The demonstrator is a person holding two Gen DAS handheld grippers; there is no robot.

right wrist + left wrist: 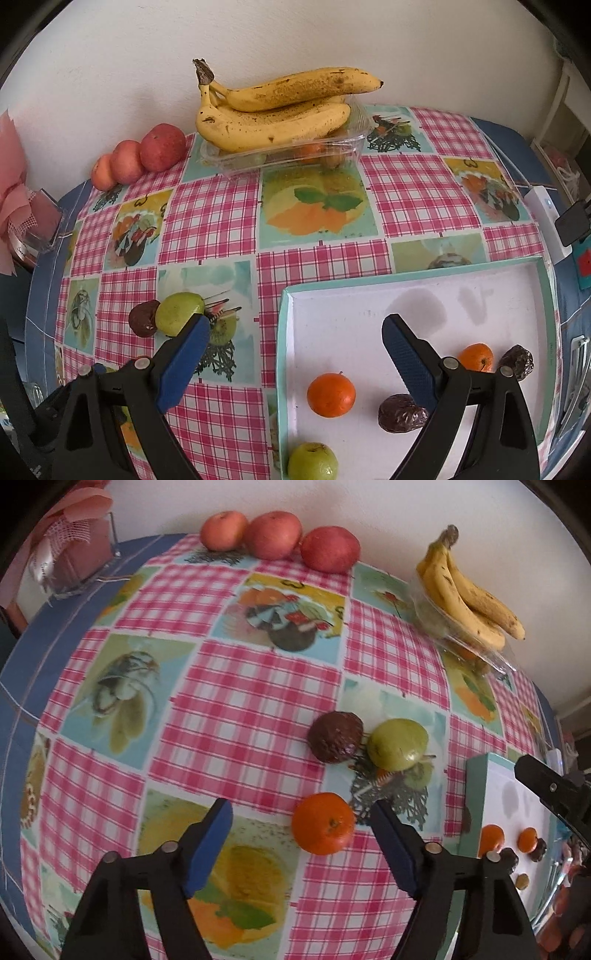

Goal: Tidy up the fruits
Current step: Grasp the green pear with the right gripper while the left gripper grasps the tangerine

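Red apples (273, 535) number three, tray (406, 295) holds two oranges (331, 394).

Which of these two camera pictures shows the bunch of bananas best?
The right wrist view: the bananas sit near the middle, large, shown whole across a clear plastic tray. In the left wrist view the bananas are smaller, off at the upper right and seen more end-on.
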